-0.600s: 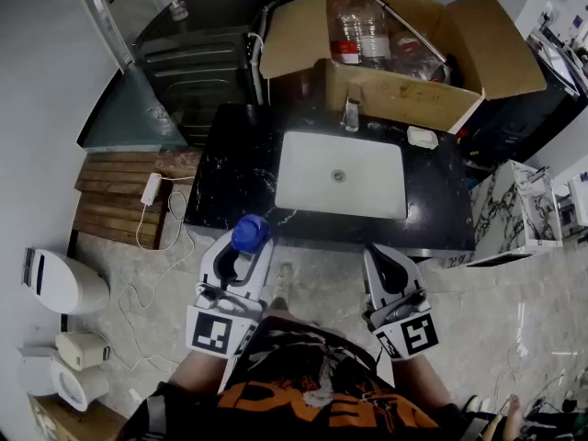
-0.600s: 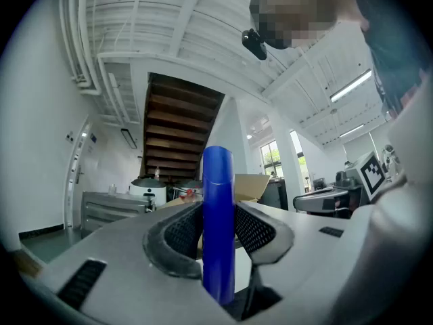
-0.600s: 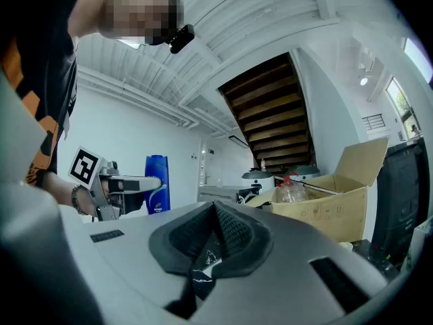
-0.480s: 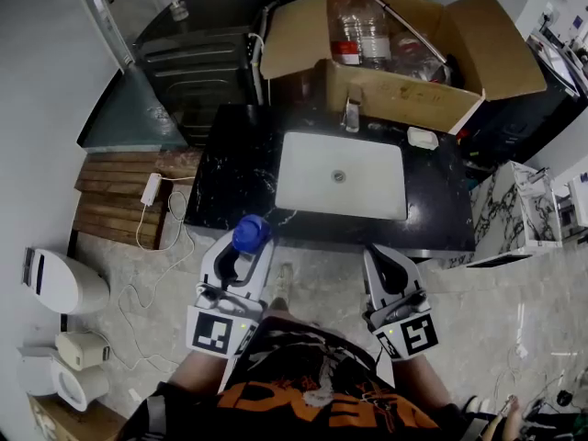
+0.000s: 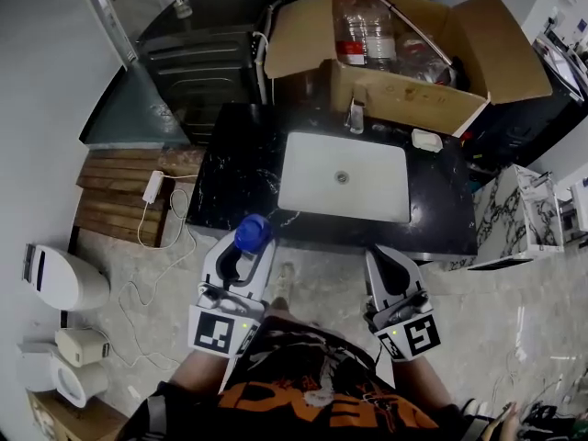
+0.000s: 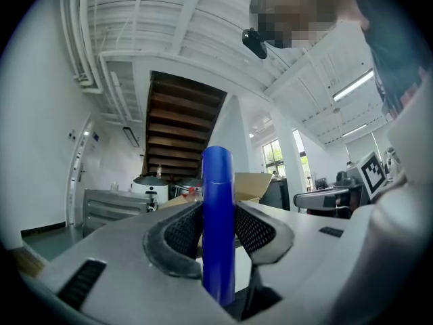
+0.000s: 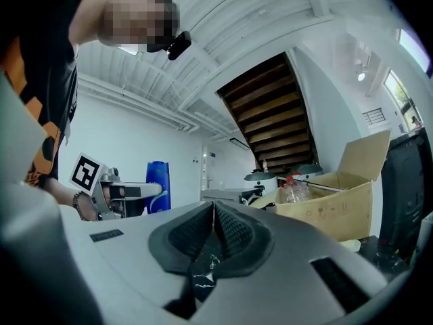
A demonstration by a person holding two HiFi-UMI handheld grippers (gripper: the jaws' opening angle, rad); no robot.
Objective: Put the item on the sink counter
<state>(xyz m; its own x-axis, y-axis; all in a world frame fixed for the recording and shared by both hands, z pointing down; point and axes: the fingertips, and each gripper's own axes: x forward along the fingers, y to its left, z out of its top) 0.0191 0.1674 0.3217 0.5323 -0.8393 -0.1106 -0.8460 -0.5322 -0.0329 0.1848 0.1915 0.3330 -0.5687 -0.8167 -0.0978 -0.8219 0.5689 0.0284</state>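
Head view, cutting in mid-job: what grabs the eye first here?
The blue bottle is clamped upright in the left gripper, near the front left edge of the black counter. Beyond it, the white sink basin stands out against the dark stone, with a big open cardboard box behind it.

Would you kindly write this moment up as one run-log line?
phase: pre-placement | left gripper: shut on blue bottle | right gripper: shut, empty | blue bottle: not yet on sink counter

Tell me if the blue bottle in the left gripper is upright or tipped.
Upright. The blue bottle stands vertically in the left gripper, and the head view shows only its top.
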